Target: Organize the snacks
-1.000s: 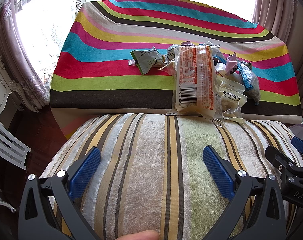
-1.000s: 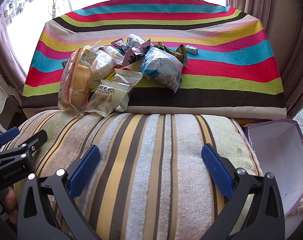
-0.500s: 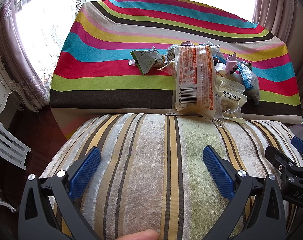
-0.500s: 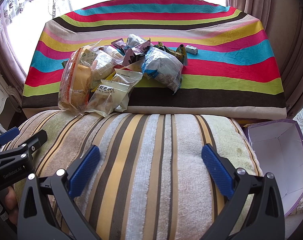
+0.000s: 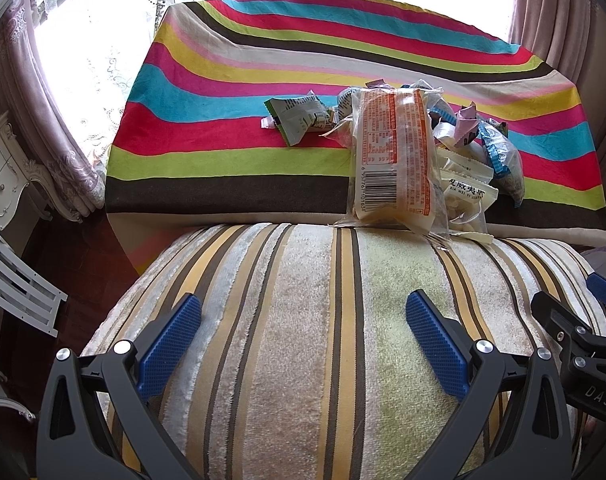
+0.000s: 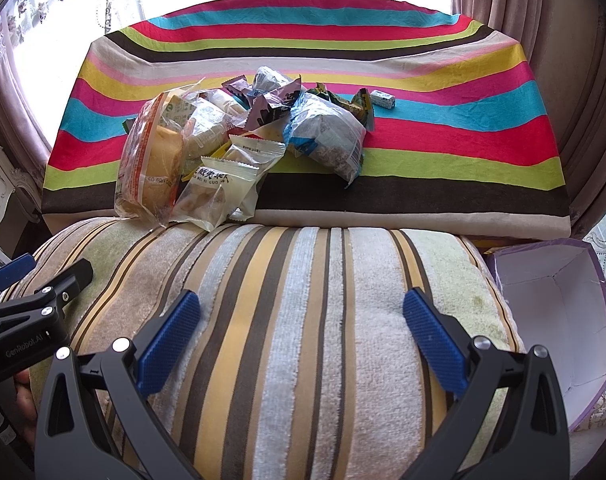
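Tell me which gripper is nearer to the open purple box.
Right. The purple box sits just off the right gripper on its right side, past the striped cushion. The left gripper is farther away, on the other side of the right one. Both are open.

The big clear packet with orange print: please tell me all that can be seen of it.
The big clear packet is a long transparent plastic bag with orange print, a barcode and yellow cake or bread inside. It looks sealed and lies flat at the left edge of the snack pile on the striped cloth, its near end overhanging the striped cushion. No gripper touches it.
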`<state>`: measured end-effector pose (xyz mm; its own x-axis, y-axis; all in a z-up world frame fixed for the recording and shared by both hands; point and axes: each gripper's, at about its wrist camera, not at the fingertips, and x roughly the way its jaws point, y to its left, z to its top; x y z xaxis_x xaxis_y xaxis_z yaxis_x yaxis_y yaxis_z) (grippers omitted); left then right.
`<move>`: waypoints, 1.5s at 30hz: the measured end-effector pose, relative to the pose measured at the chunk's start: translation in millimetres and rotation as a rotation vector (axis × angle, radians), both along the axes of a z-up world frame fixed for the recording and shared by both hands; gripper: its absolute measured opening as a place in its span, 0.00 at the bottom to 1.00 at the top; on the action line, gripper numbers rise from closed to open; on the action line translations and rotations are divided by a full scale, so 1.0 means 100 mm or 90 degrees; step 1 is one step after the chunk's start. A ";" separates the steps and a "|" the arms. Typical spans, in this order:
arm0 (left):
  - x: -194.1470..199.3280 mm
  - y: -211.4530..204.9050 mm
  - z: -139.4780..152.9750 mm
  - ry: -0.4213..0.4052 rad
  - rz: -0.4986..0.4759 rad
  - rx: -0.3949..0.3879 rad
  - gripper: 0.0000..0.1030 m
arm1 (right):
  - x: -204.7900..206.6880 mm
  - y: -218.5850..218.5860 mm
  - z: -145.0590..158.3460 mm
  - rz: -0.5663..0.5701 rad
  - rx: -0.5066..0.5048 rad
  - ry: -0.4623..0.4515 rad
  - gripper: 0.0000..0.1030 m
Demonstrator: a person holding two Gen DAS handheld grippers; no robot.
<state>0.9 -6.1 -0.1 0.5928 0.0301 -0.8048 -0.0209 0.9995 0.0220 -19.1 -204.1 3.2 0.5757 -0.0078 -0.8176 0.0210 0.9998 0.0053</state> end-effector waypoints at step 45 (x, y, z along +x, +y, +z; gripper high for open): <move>1.06 -0.27 -0.01 0.021 -0.076 -0.194 0.46 | 1.55 -0.60 -0.25 -0.086 0.235 0.027 0.60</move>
<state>106.9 -32.8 -0.8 0.5514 -0.2833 -0.7847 0.0931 0.9556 -0.2796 135.9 -264.2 -22.0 0.5548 0.2176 -0.8030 0.1601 0.9192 0.3597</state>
